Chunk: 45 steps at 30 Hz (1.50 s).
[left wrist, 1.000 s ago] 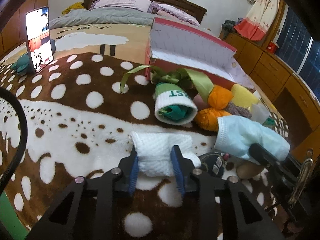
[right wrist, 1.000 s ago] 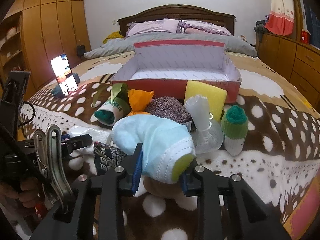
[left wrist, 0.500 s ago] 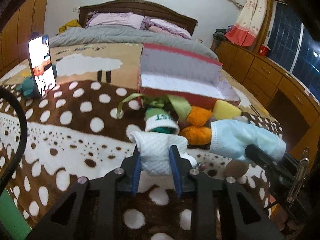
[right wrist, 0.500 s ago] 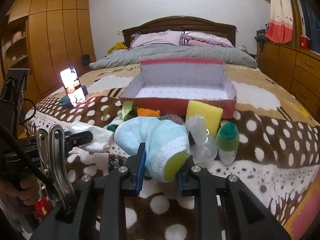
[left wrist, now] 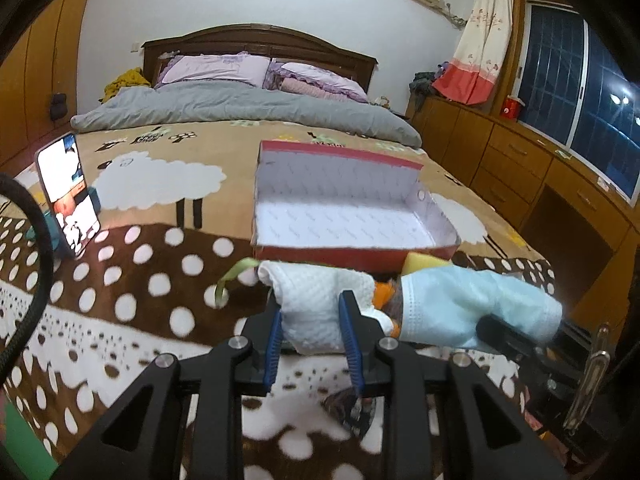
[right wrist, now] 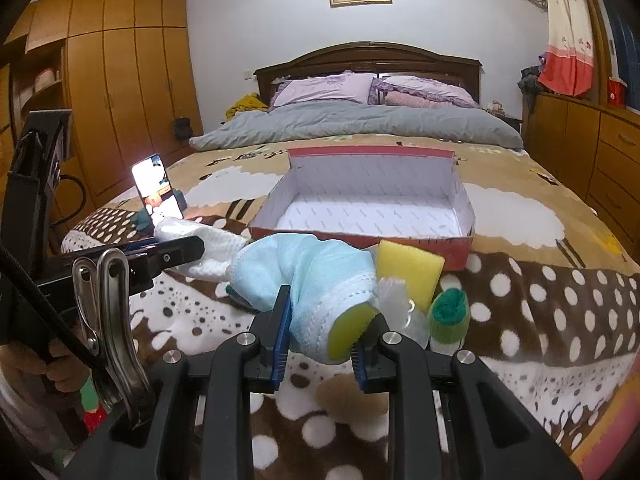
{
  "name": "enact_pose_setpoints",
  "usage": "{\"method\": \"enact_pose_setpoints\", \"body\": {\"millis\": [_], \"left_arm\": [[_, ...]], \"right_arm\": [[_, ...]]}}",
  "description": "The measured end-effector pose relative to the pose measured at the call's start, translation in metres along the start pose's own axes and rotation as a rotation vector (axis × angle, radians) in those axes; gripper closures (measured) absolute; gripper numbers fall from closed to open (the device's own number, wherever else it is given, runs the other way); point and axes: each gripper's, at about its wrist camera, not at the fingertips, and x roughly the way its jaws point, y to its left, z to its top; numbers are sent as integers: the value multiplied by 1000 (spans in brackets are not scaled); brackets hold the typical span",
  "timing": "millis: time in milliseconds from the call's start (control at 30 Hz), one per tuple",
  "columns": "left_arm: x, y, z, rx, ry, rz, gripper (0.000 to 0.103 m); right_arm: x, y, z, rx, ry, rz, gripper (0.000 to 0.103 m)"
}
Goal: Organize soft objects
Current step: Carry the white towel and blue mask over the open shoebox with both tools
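My left gripper (left wrist: 310,312) is shut on a white waffle cloth (left wrist: 316,300), lifted off the spotted blanket. In the right wrist view my right gripper (right wrist: 322,316) is shut on a light blue sock (right wrist: 308,280) with a yellow-green toe. The same sock (left wrist: 472,304) hangs to the right in the left wrist view, and the white cloth (right wrist: 208,250) shows at the left in the right wrist view. Beyond both stands an open red box (left wrist: 348,216) (right wrist: 372,208) with a white inside and nothing in it.
A yellow sponge (right wrist: 408,270), a green and white rolled sock (right wrist: 450,316), a clear plastic piece (right wrist: 400,304) and a brown round thing (right wrist: 352,394) lie before the box. A lit phone (left wrist: 68,192) stands propped at the left. Wooden drawers (left wrist: 532,176) line the right wall.
Both grippers have risen with their loads, so the cloth and the sock now hang above the blanket. The box's inside has come into fuller view and the pile has dropped lower.
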Motion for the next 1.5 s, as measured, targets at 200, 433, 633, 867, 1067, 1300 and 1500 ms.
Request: {"method": "enact_pose_setpoints", "body": {"millis": [200,433,633,867,1067,1300,1500], "left_arm": [[11,-8,19,19,-17,0,75],[30,-16,47,27,-37,-5,75],[49,-25,68,43,-45,-2,75],[80,-29,86,45,-30,9,75],[110,-31,95,43,-3,16,75],[143,-30,94,48,36,28,75],[172,-30,91,54,83,44,75]], "right_arm": [[6,-11,20,-12,-10,-10,77],[18,-23,46,-27,-30,-37,77],[35,-36,61,-19,-31,-52,77],[57,-52,75,-18,-21,-65,77],[81,-68,81,4,2,-72,77],[108,-81,82,8,32,-82,77],[127,-87,80,20,59,-87,77]]}}
